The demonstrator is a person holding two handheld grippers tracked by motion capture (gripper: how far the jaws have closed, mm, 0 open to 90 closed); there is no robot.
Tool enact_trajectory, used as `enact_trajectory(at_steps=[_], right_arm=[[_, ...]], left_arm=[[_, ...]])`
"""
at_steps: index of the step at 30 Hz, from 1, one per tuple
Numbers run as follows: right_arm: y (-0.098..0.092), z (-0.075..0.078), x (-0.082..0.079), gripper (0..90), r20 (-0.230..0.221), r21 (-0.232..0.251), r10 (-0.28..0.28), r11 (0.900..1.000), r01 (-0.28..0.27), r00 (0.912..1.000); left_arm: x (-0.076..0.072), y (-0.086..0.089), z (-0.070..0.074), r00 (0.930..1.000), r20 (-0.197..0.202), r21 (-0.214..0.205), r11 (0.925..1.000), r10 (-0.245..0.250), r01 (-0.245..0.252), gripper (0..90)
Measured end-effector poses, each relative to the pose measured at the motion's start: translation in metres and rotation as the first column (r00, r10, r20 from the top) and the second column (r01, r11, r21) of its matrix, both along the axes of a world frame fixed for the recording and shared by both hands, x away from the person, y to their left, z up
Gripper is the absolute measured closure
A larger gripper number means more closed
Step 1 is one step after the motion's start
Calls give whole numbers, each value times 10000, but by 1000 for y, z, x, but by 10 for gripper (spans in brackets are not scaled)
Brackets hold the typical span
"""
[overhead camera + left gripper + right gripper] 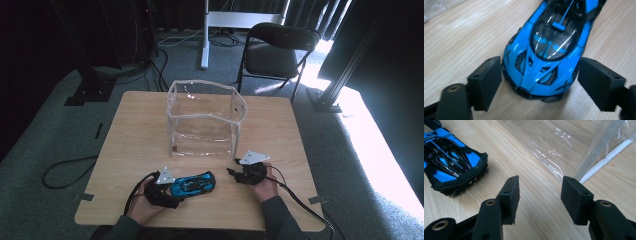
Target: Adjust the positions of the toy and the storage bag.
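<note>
A blue and black toy car (194,184) lies on the wooden table (135,135) near the front edge, its nose toward my left gripper (167,187). In the left gripper view the two jaws press against both sides of the car's nose (541,72), which still rests on the tabletop. My right gripper (240,172) is at the front right, held low over the wood. Its jaws are open with bare table between them (540,195). The car's tail (451,167) lies to their left.
A clear plastic bag (205,120) stands open-topped at the table's middle, its near corner (584,160) just ahead of the right gripper. A black folding chair (277,47) stands beyond the table. Cables trail over the front edge and the floor.
</note>
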State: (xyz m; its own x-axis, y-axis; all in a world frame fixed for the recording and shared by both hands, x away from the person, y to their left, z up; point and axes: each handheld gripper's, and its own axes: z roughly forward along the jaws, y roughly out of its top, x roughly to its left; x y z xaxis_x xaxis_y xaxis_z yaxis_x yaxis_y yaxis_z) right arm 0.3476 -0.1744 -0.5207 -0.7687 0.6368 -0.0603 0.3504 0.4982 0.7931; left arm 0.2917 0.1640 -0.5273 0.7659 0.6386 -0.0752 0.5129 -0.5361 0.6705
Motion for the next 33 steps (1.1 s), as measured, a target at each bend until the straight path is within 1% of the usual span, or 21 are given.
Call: enact_trajectory(at_steps=[4, 5, 6, 7, 8, 9, 12, 13, 14, 15, 16, 17, 18, 20, 23, 24, 26, 27, 31, 32, 33], right_arm=[[0, -1, 0, 485, -13, -34, 10, 10000, -10, 10000], [1, -1, 0, 484, -54, -44, 7, 10000, -8, 10000], [1, -1, 0, 484, -54, -44, 7, 10000, -8, 10000], [0, -1, 0, 484, -44, -65, 11, 10000, -11, 10000], [0, -1, 0, 484, -44, -65, 11, 10000, -11, 10000], [0, -1, 0, 484, -34, -67, 26, 10000, -27, 10000], [0, -2, 0, 483, -112, -63, 7, 10000, -8, 9999], [0, -2, 0, 483, -112, -63, 7, 10000, -8, 9999], [1, -3, 0, 482, -112, -85, 50, 10000, -51, 9999], [1, -3, 0, 482, -112, -85, 50, 10000, -51, 9999], [1, -3, -1, 481, -87, -138, 75, 9999, -76, 9999], [1, -3, -1, 480, -96, -113, 45, 9999, -46, 9999], [1, -2, -1, 480, -84, -55, 36, 10000, -37, 10000], [1, -2, -1, 480, -77, -43, 41, 10000, -41, 10000], [0, -2, -1, 476, -79, -92, 33, 10000, -34, 10000], [0, -2, -1, 476, -85, -88, 24, 10000, -25, 10000], [0, -1, -1, 476, -37, -69, 37, 10000, -38, 10000], [0, -1, -1, 476, -44, -64, 27, 10000, -27, 10000], [-1, -1, -1, 476, -28, -56, 24, 10000, -24, 10000], [0, -2, -1, 477, -55, -67, 22, 10000, -22, 10000], [0, -2, -1, 477, -55, -67, 22, 10000, -22, 10000]], left_arm=[[9, 1, 6, 9999, 99, -255, 9996, -105, 107, 238], [13, 1, 11, 9975, 554, -58, 9991, 432, -429, 381], [14, 1, 13, 9940, 801, 242, 9967, 750, -771, 381], [15, 4, 14, 9918, 899, 282, 9952, 913, -942, 364], [15, 8, 15, 9948, 753, -96, 9977, 680, -674, 364], [12, 12, 16, 9959, 611, -557, 9964, 674, -640, 363], [5, 14, 15, 9970, 552, -489, 9974, 552, -525, 298], [3, 14, 14, 9975, 495, -526, 9974, 509, -483, 298], [-2, 11, 12, 9979, 470, -594, 9973, 449, -421, 251], [-2, 11, 12, 9979, 470, -594, 9973, 449, -421, 223], [-6, 8, 11, 9983, 446, -508, 9981, 362, -340, 223], [-9, 4, 9, 9987, 451, -316, 9993, 223, -208, 188], [-11, 1, 7, 9991, 409, -116, 9998, 150, -146, 184], [-15, -2, 2, 9994, 335, 102, 9999, 118, -122, 175], [-18, -4, -5, 9989, 333, 627, 9975, 317, -337, 176], [-17, -4, -8, 9979, 335, 1085, 9923, 560, -593, 178], [-15, 2, -8, 9957, 330, 1027, 9907, 860, -890, 217], [-13, 4, -7, 9961, 248, 998, 9912, 848, -869, 237], [-9, 7, -6, 9953, 279, 981, 9907, 924, -947, 275], [-7, 7, -6, 9960, 272, 1000, 9911, 856, -879, 319], [-5, 7, -6, 9959, 296, 959, 9915, 849, -874, 319]])
